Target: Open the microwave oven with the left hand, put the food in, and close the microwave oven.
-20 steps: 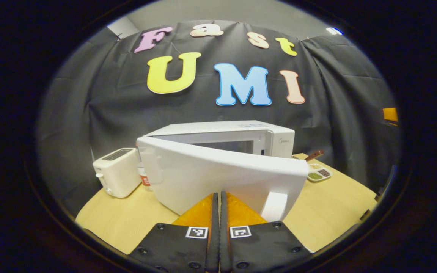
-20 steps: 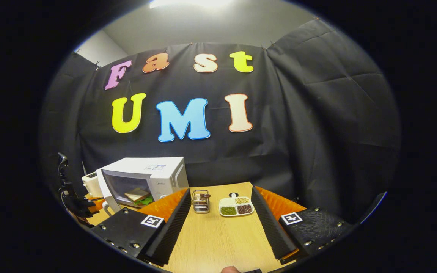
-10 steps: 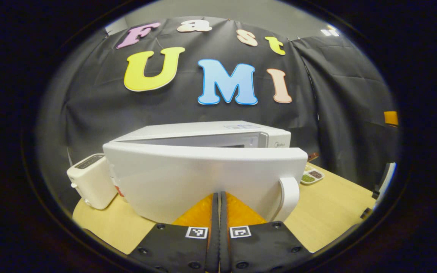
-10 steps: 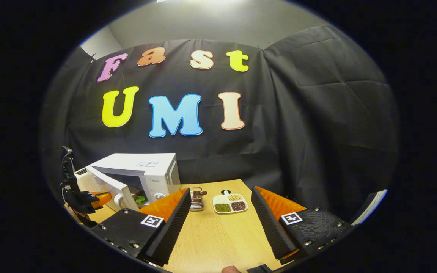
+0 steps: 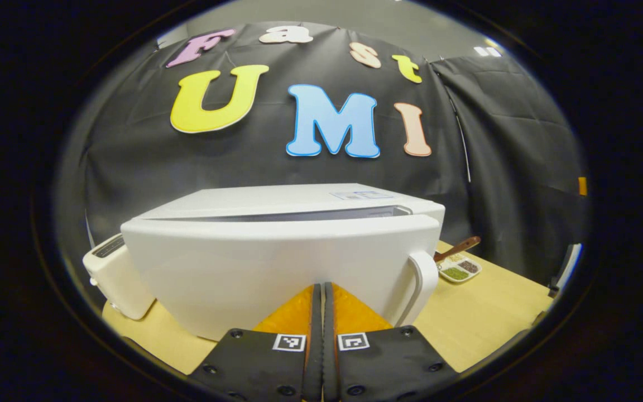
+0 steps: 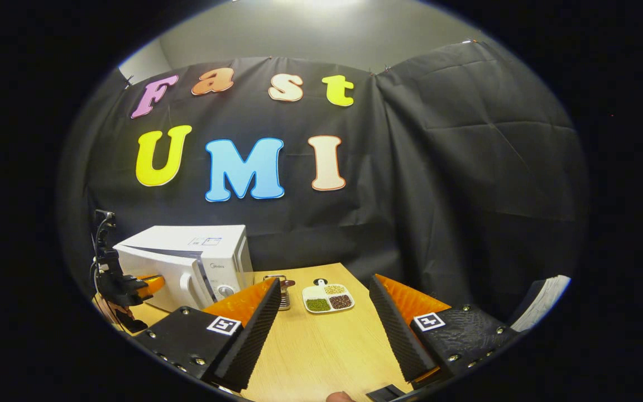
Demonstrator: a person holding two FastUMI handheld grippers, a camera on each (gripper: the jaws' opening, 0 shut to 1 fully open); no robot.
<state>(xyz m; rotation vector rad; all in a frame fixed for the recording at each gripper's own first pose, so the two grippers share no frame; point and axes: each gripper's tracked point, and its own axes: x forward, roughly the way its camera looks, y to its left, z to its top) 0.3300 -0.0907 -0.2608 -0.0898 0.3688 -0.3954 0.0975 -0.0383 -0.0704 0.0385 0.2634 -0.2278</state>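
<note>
**Microwave door almost shut, left gripper pressed against it**

The left gripper (image 5: 318, 290) has its jaws pressed together with nothing between them, tips against the white face of the microwave door (image 5: 277, 268). That door stands only a sliver ajar from the microwave oven (image 5: 288, 198); a thin dark gap runs along its top edge, and the curved handle (image 5: 423, 282) sits just right of the gripper. The food cannot be seen behind the door.

A white toaster (image 5: 110, 276) stands beside the oven on the wooden desk (image 5: 483, 318). On the far side lies a divided dish of beans (image 5: 458, 269) with a wooden spoon (image 5: 456, 248) near it.

The right gripper (image 6: 321, 318) hovers over the desk, well apart from the oven, jaws spread wide and holding nothing. From there a small metal rack (image 6: 282, 290) shows between oven and dish.
</note>
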